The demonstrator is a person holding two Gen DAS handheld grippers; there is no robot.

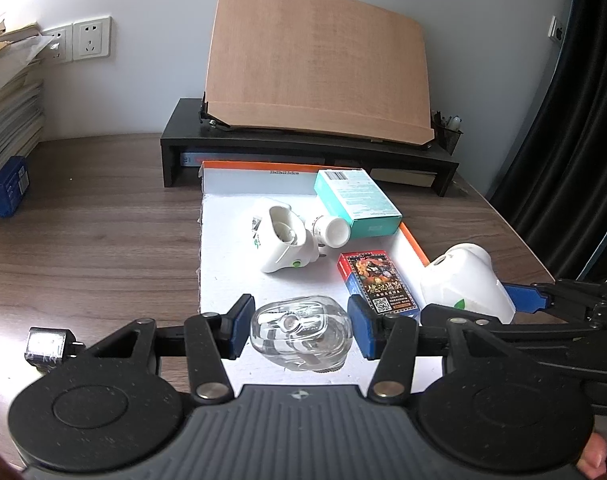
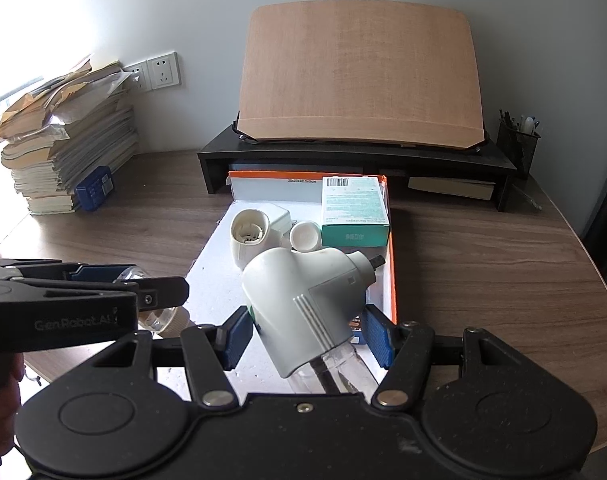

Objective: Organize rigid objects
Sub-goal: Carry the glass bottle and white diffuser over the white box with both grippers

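Observation:
My left gripper is shut on a clear glass bottle, held low over the near end of a white tray with an orange rim. From the right wrist view that same gripper comes in from the left. My right gripper is shut on a white plug-in device with a clear bottle at its base, over the tray's right side. In the tray lie another white plug-in device, a white cap, a teal box and a card pack.
A black riser carrying a tilted wooden board stands behind the tray. Stacked papers and a blue box are at the left. A pen holder sits far right. A small silver plug lies near left.

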